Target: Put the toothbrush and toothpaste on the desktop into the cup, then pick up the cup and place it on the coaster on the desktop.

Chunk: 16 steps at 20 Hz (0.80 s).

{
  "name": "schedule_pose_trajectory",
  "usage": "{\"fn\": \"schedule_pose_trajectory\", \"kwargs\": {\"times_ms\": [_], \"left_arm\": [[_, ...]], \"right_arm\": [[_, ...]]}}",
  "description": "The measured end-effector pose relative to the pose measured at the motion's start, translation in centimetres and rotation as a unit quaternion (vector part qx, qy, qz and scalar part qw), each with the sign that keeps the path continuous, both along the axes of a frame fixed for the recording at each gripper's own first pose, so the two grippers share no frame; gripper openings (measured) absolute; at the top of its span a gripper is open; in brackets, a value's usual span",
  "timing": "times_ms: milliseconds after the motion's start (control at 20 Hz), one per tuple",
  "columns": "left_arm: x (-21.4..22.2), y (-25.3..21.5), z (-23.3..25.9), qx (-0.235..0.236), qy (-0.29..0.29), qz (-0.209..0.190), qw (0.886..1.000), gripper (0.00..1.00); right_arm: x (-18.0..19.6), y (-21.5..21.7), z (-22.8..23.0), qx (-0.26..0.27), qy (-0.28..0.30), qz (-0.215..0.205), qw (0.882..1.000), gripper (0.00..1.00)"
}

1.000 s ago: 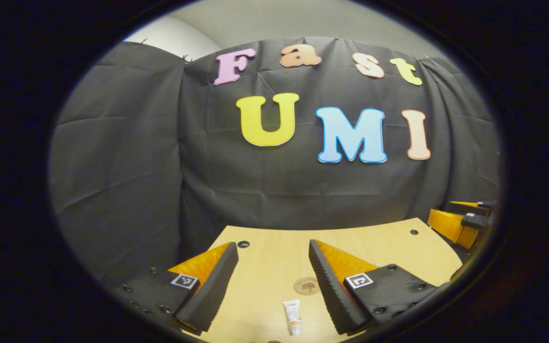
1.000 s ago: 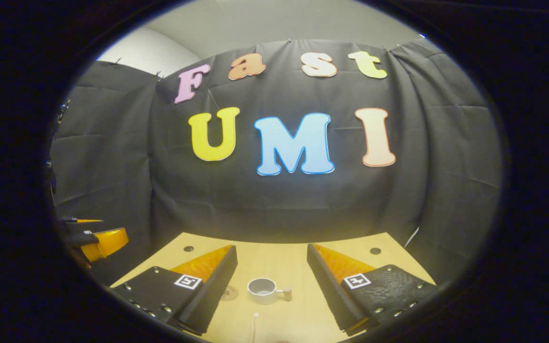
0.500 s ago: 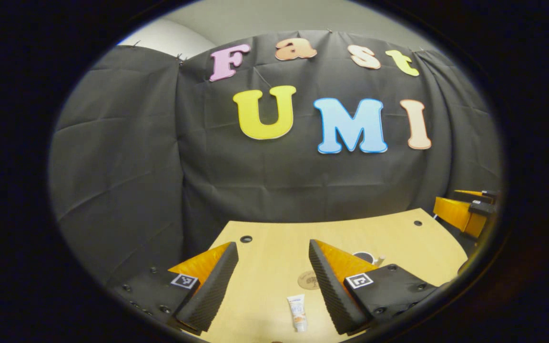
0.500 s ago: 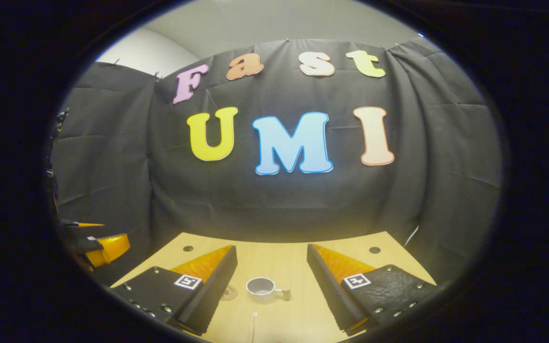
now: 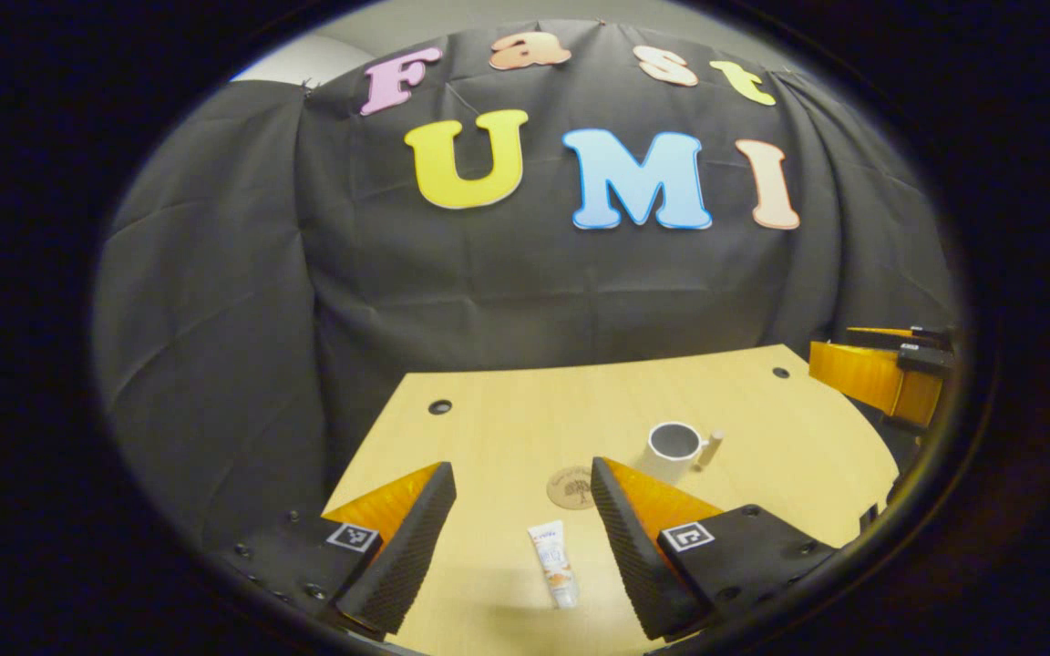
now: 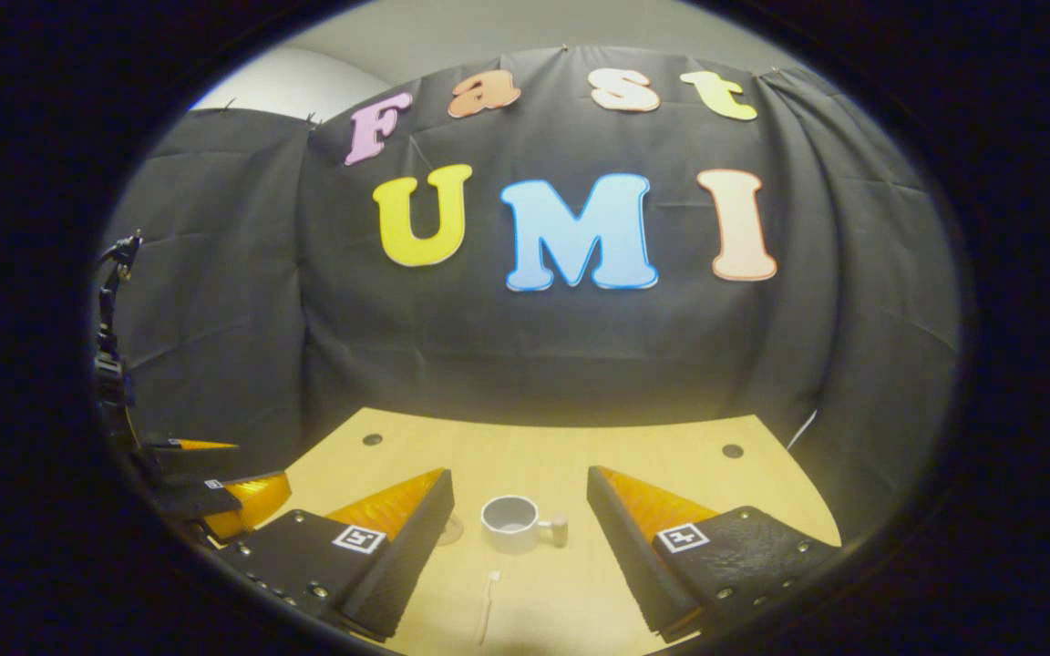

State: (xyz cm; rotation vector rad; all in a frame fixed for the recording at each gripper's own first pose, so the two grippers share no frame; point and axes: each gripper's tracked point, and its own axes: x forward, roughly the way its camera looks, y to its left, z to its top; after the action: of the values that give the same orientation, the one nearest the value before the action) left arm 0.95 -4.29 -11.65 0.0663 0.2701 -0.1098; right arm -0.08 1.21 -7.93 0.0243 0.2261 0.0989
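Booth wall [image 5: 525, 292] of black cloth fills the back in my left gripper view, and it is the same cloth in the right gripper view. Below it I have the light wood desktop [image 5: 525, 419], with small round holes near its far corners. My left gripper [image 5: 523, 538] hangs over the near part of the desktop, fingers spread wide apart, nothing between the pads. My right gripper [image 6: 520, 538] is in the same state: fingers wide apart, holding nothing. In the left gripper view I also see the right gripper off at the right edge beyond the desktop; in the right gripper view the left one sits at the lower left edge. Cup [image 5: 671, 448] stands upright on the desktop, white, open mouth up, handle [image 5: 710, 448] sticking out to the right with a pale end. In the right gripper view the cup is centred between my fingers, farther out than their tips. Coaster [image 5: 571, 487] is a round brown disc lying flat just left of the cup and nearer to me, apart from it, its right edge hidden behind my right finger. Toothpaste [image 5: 554, 563] lies flat on the desktop between the left gripper's fingers, nearer than the coaster, touching neither pad. Toothbrush [image 6: 487, 606] lies flat on the desktop nearer than the cup, head end toward the cup, thin and pale; I can't make out more detail.
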Motion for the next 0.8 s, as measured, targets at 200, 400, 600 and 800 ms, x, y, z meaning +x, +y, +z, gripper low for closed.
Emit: {"fn": "schedule_pose_trajectory", "kwargs": {"times_ms": [200,400,600,800], "left_arm": [[0.4,-0.8,-4.6,-0.006,0.051,-0.011,0.999,0.97],[1.1,-0.8,-9.1,0.002,0.097,-0.015,0.995,0.97],[1.9,-0.4,-13.8,-0.010,0.155,-0.013,0.988,0.97],[3.1,0.3,-17.7,-0.008,0.201,-0.009,0.980,0.97]], "right_arm": [[0.4,1.9,-4.5,-0.011,0.070,0.032,0.997,0.92],[1.0,2.9,-8.8,-0.025,0.132,0.040,0.990,0.93],[1.2,3.8,-14.2,-0.051,0.212,0.051,0.975,0.93],[1.3,4.5,-19.3,-0.058,0.287,0.054,0.955,0.93]]}}
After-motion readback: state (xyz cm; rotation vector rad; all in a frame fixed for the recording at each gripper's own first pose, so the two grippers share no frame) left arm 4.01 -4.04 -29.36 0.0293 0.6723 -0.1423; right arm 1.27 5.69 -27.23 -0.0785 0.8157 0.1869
